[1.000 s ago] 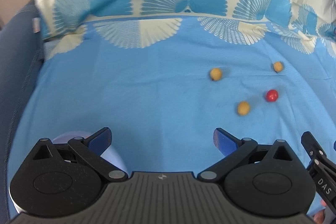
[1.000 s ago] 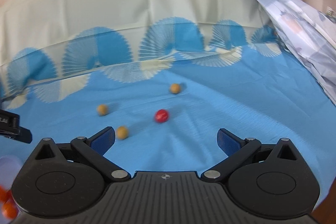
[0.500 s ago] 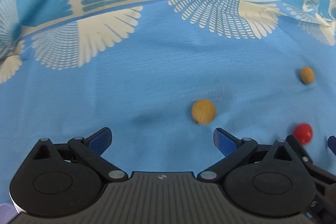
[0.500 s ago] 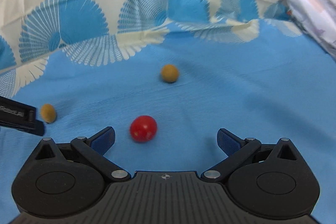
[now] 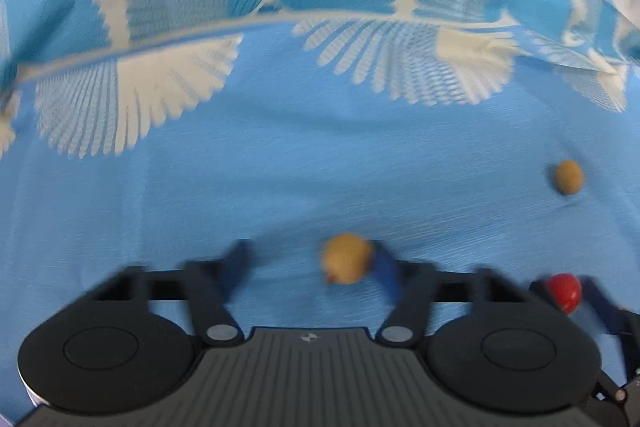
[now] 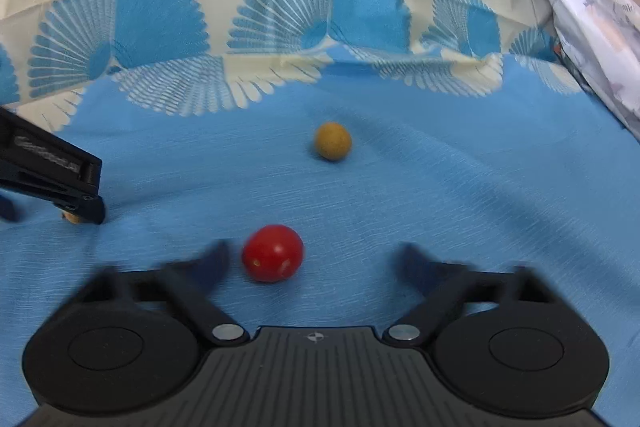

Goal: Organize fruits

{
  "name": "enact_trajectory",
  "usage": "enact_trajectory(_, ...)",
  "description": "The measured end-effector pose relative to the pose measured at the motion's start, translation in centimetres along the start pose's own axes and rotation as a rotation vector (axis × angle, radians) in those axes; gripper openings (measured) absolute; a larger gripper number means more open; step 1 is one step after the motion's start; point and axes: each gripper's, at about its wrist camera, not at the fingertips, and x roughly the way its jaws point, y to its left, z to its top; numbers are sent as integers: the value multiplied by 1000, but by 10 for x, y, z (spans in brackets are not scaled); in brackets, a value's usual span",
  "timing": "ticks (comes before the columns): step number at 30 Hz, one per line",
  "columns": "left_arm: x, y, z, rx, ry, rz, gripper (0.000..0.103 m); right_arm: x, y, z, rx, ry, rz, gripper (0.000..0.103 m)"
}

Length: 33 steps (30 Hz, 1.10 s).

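Both lowered since before, the left hand-held gripper [image 5: 310,263] is closing around a tan fruit [image 5: 346,258], the right hand-held gripper [image 6: 312,259] around the red tomato [image 6: 273,253], neither clamped.

Both fisheye views ride low, tilted down along their own fingers over the blue fan-patterned cloth [image 5: 304,163]. Left camera faces steeper, closer in. Shared ground: the small round red tomato [image 6: 273,253], far right in the left view [image 5: 564,290], centre-near in the right.
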Motion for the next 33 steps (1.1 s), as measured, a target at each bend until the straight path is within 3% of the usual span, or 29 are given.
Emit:
enact_trajectory(1, -1, -4, 1, 25, -4, -14, 28, -2, 2, 0, -13, 0, 25, 32)
enact_trajectory(5, -6, -7, -1, 35, -17, -50, 28, -3, 2, 0, -13, -4, 29, 32)
enact_trajectory(10, -34, 3, -7, 5, -40, -76, 28, -5, -11, 2, 35, -37, -27, 32)
enact_trajectory(15, -89, 19, -32, -24, -37, -72, 28, -14, -21, 2, 43, -66, -77, 32)
enact_trajectory(20, -157, 44, -73, -53, -37, -68, 28, -75, -20, 9, -10, -176, -106, 31)
enact_trajectory(24, -205, 61, -109, -76, -9, -44, 28, -138, -9, 11, -68, -222, -29, 32)
enact_trajectory(33, -302, 110, -195, -125, 4, -42, 28, -290, 26, -23, -185, -162, 245, 32)
